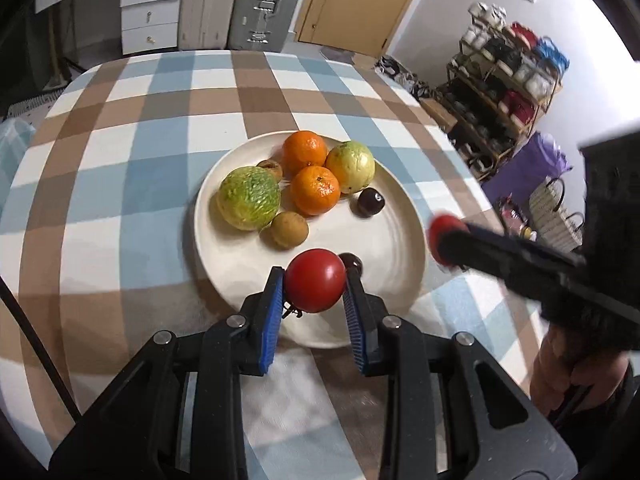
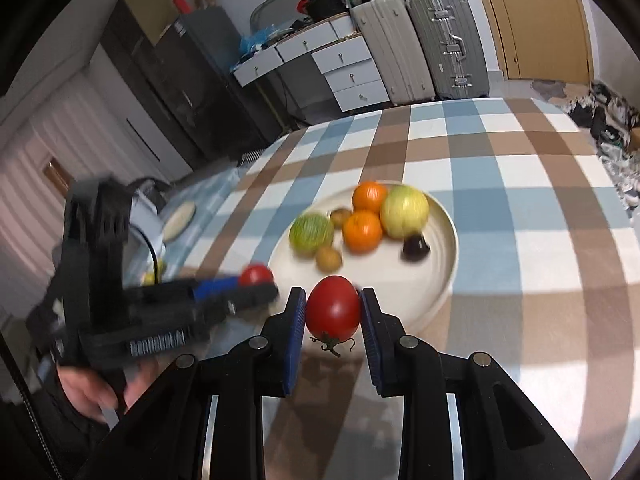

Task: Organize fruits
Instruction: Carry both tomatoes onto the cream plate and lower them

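Bedroom-type bkgd: two suitcases (image 2: 424, 46), white drawer unit (image 1: 150, 14), wood door, shoe rack (image 1: 504, 100) at the right of the left wrist view. Checked tabletop (image 1: 120, 160) in blue/brown/white carries a cream plate (image 1: 400, 216) w/ two oranges, a green bumpy fruit (image 1: 249, 197), a pale guava (image 1: 352, 166), small brown fruits & a dark plum (image 1: 370, 202). Left tongs (image 1: 314, 284) pinch a red tomato (image 1: 316, 280) over the plate's near rim; another dark fruit sits just behind it. Right tongs (image 2: 332, 312) pinch a second tomato (image 2: 333, 308), stem down, near the plate edge, blurred. Each set of tongs shows in the other's view, flanking the plate; the fruit pile fills the plate's far half.
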A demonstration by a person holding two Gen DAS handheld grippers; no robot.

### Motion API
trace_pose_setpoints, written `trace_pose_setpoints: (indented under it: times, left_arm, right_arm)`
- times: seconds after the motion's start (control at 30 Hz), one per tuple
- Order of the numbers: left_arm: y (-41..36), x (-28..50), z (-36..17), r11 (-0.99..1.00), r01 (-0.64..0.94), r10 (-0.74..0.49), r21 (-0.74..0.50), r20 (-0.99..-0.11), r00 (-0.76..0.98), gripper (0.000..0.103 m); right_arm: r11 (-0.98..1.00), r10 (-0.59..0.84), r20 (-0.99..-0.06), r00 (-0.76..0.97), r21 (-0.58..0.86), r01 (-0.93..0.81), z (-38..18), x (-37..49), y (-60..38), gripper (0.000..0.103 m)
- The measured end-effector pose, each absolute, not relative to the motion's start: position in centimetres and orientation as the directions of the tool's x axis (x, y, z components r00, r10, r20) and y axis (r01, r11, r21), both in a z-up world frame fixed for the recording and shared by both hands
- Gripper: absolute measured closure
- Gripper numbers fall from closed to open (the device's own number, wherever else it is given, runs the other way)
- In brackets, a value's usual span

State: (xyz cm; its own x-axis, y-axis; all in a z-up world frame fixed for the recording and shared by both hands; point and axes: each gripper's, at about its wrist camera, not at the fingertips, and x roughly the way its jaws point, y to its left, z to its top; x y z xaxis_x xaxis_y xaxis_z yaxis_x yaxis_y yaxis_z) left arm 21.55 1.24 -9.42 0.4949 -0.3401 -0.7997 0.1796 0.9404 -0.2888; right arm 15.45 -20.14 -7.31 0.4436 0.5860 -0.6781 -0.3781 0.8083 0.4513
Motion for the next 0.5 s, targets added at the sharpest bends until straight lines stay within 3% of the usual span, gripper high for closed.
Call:
trace_pose_setpoints:
  times: [0.5]
  left_arm:
    - [0.2, 24.4, -12.9, 0.937, 0.213, -0.345, -0.277, -0.824, 0.449, 0.077]
  right_arm:
    - [0.808, 0.588, -0.709, 0.39, 0.499, -0.312, -12.1, 21.7, -18.0, 0.075]
